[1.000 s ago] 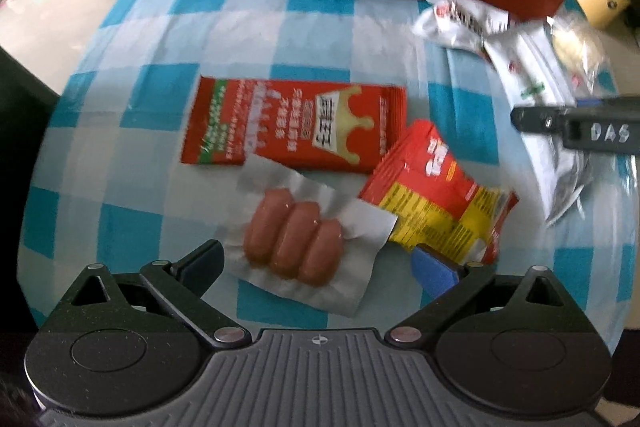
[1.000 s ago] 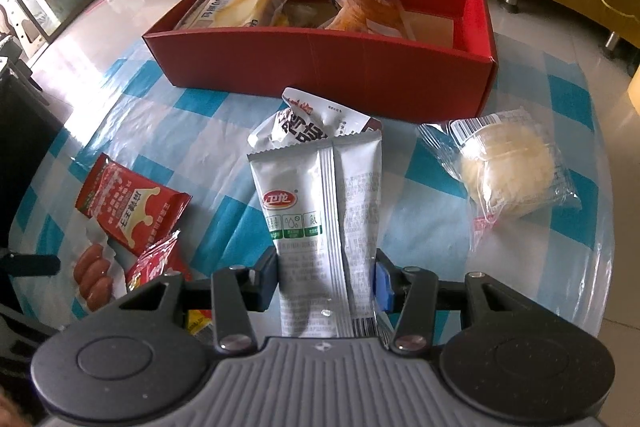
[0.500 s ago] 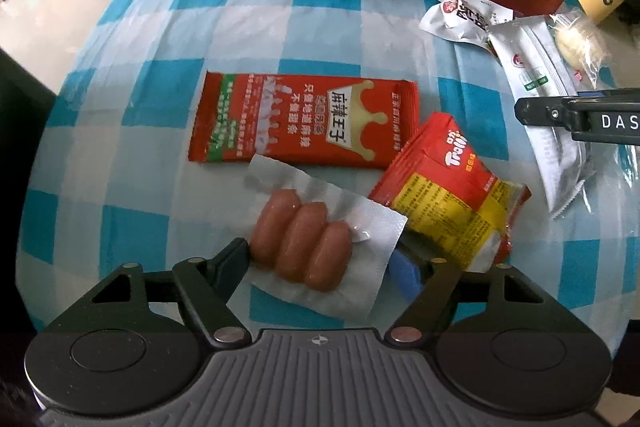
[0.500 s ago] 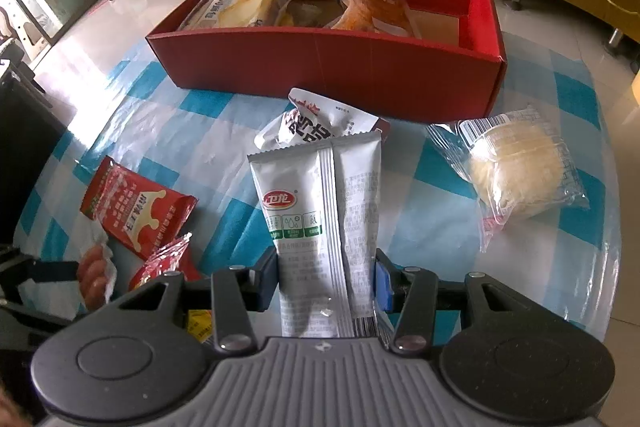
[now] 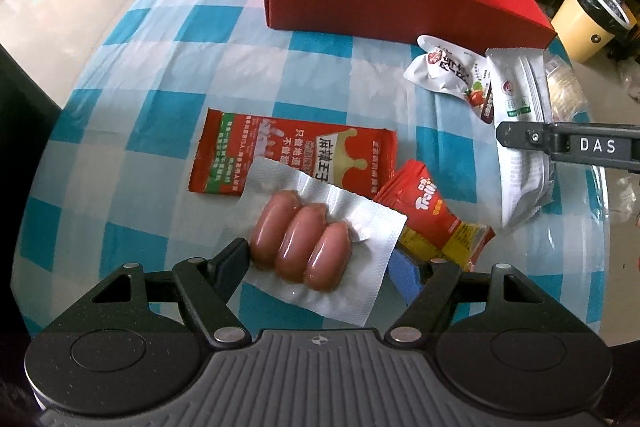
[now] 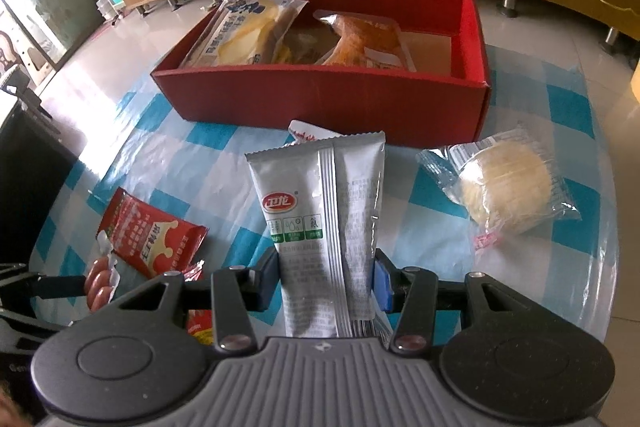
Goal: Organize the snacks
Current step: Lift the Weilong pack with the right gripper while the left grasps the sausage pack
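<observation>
Left wrist view: the left gripper [image 5: 320, 265] has lifted the sausage pack [image 5: 316, 247] off the checked table [image 5: 132, 131] since a second ago, its jaws pinching the pack's edges, so it now hangs above the long red spicy-strip packet [image 5: 280, 151] it lay beside. Right wrist view: the right gripper [image 6: 326, 281] has likewise raised the grey Weilong pouch [image 6: 324, 215], jaws clamped on its lower sides. Both snacks look ready to carry to the red box [image 6: 328, 95], where a bread bag and an orange pack already lie. Readable writing: "Trolli" on the red-and-yellow packet [image 5: 432, 223], "DAS" on the right gripper's finger, and 卫龙 on the pouch logo.
</observation>
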`<state>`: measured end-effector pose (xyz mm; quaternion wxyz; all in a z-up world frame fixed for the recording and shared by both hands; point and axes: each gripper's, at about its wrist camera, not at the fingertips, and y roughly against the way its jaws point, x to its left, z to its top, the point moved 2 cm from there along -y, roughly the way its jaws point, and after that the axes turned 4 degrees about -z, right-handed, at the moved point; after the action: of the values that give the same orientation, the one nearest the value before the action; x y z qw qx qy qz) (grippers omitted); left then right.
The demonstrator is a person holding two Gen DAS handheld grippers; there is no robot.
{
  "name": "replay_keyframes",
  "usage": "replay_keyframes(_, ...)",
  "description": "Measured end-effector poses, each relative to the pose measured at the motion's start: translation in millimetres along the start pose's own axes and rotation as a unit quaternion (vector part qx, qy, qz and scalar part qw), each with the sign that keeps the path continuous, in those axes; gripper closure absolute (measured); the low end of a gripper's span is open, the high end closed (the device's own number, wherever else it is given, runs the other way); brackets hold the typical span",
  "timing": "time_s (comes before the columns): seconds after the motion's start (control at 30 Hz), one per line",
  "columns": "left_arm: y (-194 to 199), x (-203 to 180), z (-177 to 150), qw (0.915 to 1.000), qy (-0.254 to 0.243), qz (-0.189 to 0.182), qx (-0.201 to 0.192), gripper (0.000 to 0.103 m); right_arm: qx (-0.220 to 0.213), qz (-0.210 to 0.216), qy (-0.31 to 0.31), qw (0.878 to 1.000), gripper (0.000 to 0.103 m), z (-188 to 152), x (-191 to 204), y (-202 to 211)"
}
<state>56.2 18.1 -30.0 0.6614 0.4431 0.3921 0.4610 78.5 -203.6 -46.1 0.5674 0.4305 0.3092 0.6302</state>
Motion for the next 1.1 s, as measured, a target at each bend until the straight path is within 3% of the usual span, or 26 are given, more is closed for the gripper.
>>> replay_keyframes(1.1, 17.2, -18.8, 22.8, 0.9988, -0.014, -0.015, -0.045, 0.023, -0.066, 0.035, -0.043, 0.996, 0.059, 23.7, -7.8, 30.5)
